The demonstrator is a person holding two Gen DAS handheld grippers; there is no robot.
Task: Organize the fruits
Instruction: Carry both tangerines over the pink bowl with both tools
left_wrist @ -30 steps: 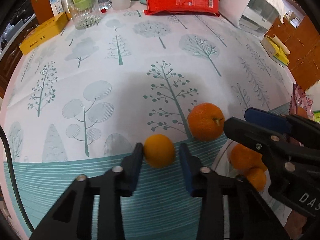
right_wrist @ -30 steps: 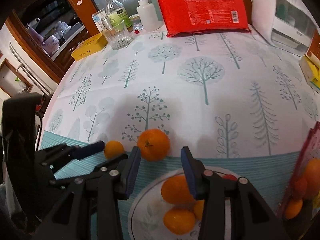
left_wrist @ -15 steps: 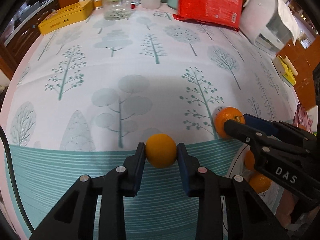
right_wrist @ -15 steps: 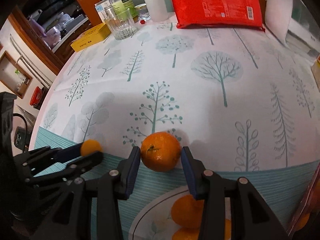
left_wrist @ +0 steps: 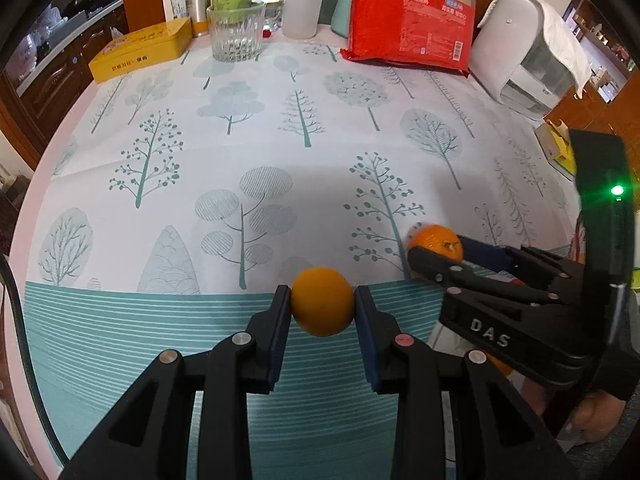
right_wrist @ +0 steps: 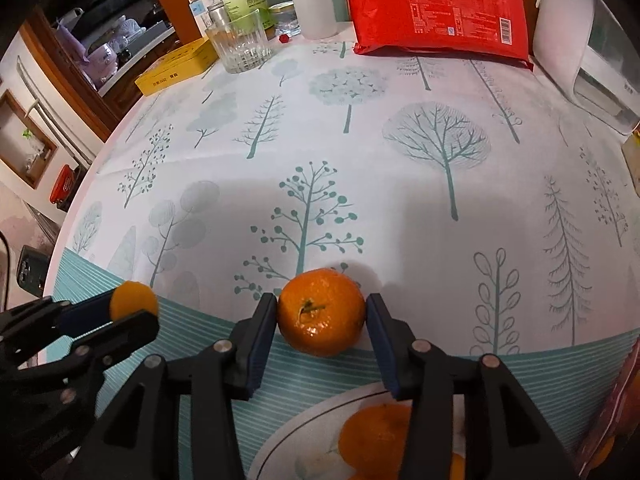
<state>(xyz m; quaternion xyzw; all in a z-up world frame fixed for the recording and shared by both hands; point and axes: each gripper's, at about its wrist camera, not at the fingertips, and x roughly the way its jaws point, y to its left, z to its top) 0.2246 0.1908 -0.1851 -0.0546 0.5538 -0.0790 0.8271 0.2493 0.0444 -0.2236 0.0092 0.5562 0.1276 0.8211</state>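
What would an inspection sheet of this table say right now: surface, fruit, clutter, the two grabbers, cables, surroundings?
Surface: tree-print tablecloth with a teal striped band along the near edge.
Job's things: smooth orange and stemmed orange, one in each gripper; white plate already holding more oranges.
Clutter: ribbed glass, yellow box, red package, white bottle, white appliance, all at the far edge.
Grippers: left gripper shut on the smooth orange; right gripper shut on the stemmed orange.
Cables: dark cable at the left edge.
Surroundings: wooden cabinets behind the table.
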